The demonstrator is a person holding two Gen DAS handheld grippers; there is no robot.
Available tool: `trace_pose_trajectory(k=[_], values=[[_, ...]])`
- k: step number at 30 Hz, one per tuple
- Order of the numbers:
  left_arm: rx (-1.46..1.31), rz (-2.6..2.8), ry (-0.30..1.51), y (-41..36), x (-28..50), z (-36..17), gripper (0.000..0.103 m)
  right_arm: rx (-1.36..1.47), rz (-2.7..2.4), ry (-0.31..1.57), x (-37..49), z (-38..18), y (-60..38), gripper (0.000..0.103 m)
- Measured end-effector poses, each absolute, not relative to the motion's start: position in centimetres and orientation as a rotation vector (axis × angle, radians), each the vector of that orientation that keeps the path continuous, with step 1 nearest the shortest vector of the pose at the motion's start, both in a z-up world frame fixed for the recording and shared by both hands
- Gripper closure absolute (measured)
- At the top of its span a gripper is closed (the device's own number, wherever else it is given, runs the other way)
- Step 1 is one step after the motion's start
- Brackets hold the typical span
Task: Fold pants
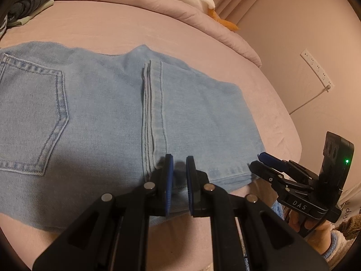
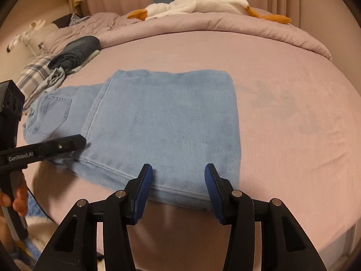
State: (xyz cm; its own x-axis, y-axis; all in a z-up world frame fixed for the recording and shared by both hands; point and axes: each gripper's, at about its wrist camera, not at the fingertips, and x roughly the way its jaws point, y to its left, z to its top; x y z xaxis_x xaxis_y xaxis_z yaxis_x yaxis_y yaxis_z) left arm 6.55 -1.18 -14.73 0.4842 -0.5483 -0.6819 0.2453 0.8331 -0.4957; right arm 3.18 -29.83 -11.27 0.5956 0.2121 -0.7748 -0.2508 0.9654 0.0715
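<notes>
Lying folded on the pink bed (image 2: pixel 282 72), the light blue pants (image 2: pixel 162 122) fill the middle of the right wrist view, with the back pocket (image 2: pixel 54 115) showing at 9 o'clock and the doubled legs laid over toward 3 o'clock. At 10 o'clock sits a pile of dark folded clothes (image 2: pixel 76 52) beside a plaid cloth (image 2: pixel 33 76); at 12 o'clock a white plush goose (image 2: pixel 203 2) rests on the rumpled duvet

The left gripper (image 1: pixel 179 180) hovers just over the near hem of the denim at 6 o'clock in its own view — its fingers (image 1: pixel 168 178) stand a narrow gap apart with nothing pinched between them. The right gripper (image 2: pixel 178 189) sits at the near folded edge, fingers (image 2: pixel 144 187) spread wide, the cloth edge lying between them but not clamped. From the left camera its tips at 4 o'clock look nearly together — hard to judge there
</notes>
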Motion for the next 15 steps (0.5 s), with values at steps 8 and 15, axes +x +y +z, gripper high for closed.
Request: trace_pose_trajectory(k=[8, 15], values=[[-0.365, -0.475, 0.900, 0.1, 5.1, -13.8, 0.083, -0.023, 0.258, 0.887, 2.8, -10.0, -28.9, 0.055], [-0.448, -0.361, 0.854, 5.3, 1.9, -13.3, 0.056, -0.043, 0.382, 0.797, 2.6, -8.5, -24.5, 0.055]])
